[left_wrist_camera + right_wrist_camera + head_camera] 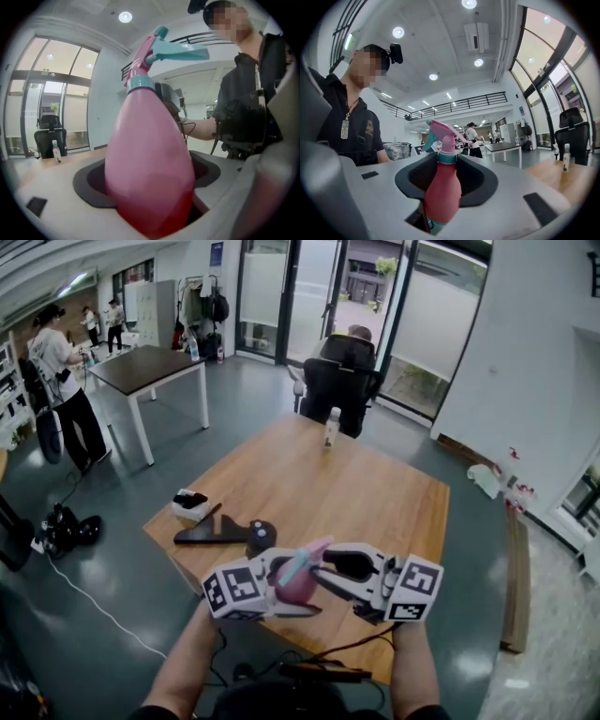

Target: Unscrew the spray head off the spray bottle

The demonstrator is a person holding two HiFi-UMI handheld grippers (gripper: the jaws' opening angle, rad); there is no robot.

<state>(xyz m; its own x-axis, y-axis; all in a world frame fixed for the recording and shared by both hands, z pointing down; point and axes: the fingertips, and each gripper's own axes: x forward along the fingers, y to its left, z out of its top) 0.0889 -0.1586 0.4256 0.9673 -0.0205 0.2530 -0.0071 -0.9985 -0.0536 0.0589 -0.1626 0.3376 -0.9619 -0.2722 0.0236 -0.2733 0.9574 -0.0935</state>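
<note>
Above the table's (375,486) near edge, the bottle (150,154) is gripped by its body in the left gripper (287,594), while the right gripper's (447,180) jaws are spread apart around its neck, under the spray head (442,132).

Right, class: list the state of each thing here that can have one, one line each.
spray bottle: lifted off the table, held between both grippers.
spray head: on the bottle, not yet unscrewed.
left gripper: shut on the bottle's body.
right gripper: open, bottle between its jaws.
small bottle: upright at the table's far edge.
</note>
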